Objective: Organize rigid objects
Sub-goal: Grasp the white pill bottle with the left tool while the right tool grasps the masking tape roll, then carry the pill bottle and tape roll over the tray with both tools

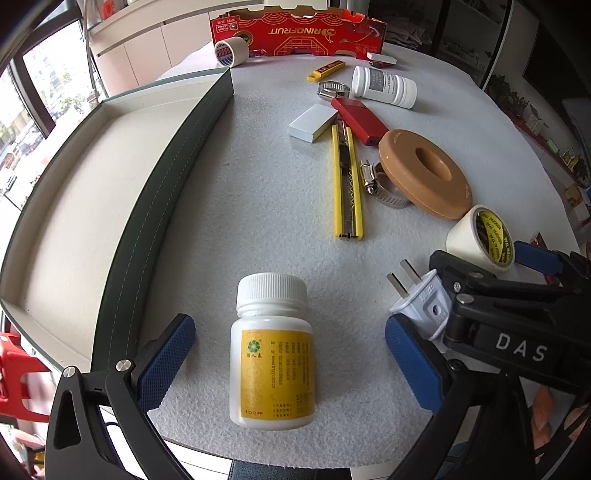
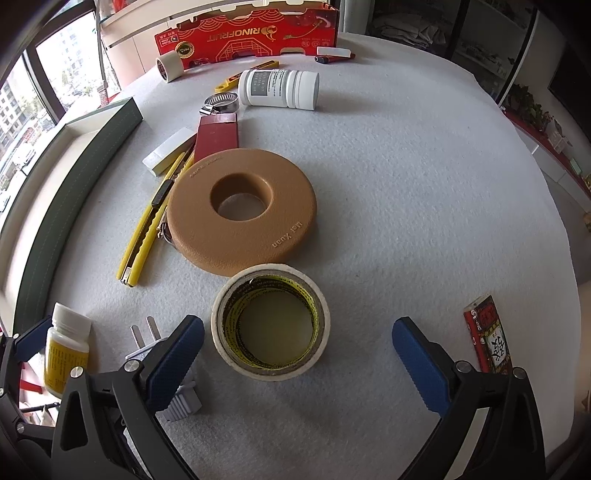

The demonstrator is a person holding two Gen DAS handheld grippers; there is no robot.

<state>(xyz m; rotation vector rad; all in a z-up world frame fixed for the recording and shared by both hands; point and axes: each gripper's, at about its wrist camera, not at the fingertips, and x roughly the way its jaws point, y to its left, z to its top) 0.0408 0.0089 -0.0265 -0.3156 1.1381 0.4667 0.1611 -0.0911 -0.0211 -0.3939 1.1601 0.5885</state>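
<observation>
Your left gripper [image 1: 290, 363] is spread wide with nothing between its blue pads but the white plastic pill bottle with the yellow label [image 1: 272, 354], which lies on its side on the grey felt surface [image 1: 258, 206], cap pointing away from you. Neither pad touches it. Before you close, centre the bottle between the pads and come down so they meet the labelled body, not the ribbed cap; a round bottle on its side may roll, so close squarely across it.

Your right gripper [image 2: 297, 356] is also open and holds nothing. The cream roll of tape with the yellow-printed core [image 2: 270, 322] stands between its pads, nearer the left one, and the white two-pin plug [image 2: 164, 363] sits just outside that left finger. Keep this gripper clear of the plug while the left works.

Just left of the bottle runs the dark green wall of the shallow cream-lined tray [image 1: 155, 206], the likely place for these things; lift the bottle above that wall before carrying it across.

Farther out lie the yellow utility knife [image 1: 345, 184], the tan rubber ring [image 2: 242, 210] resting over a steel hose clamp [image 1: 382, 186], a second white bottle [image 2: 279, 88] and the red cardboard box [image 1: 299, 33].
</observation>
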